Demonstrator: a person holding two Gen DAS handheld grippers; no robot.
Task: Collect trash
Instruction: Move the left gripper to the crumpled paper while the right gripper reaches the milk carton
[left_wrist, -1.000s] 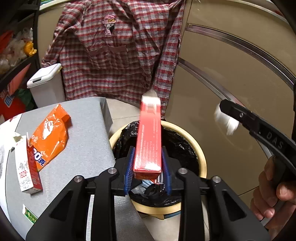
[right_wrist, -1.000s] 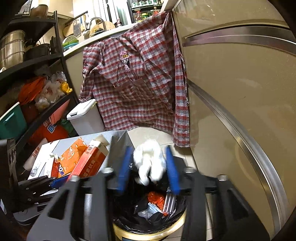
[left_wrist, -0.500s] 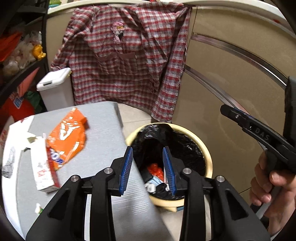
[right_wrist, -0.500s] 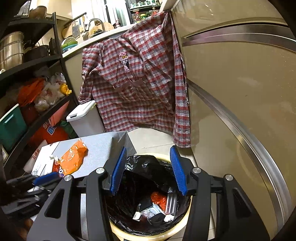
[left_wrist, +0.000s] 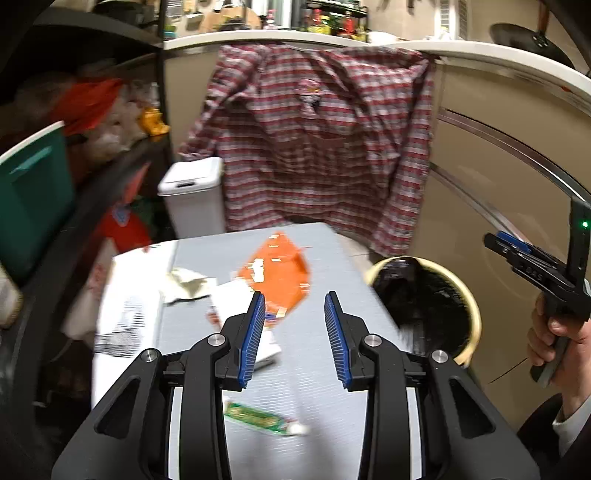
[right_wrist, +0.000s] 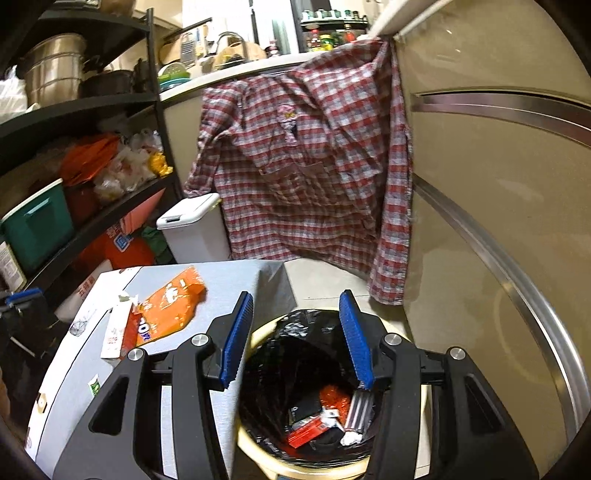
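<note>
A plaid shirt is hanging from the counter edge behind everything, its hem dropping toward the floor beyond the grey table. The table is lying between a dark shelf unit on one side and the round bin at its near right corner, the bin's black liner holding a red carton and crumpled scraps. A small white lidded bin is standing past the table's far edge.

On the table, an orange packet is lying near the far edge, a white-and-red box just beside it, and a green wrapper near the front edge, with bare surface around it.

The left gripper is hovering over the table, tongs parted and empty. The right gripper is hanging over the bin mouth, tongs wide and empty, with a hand holding its handle.
</note>
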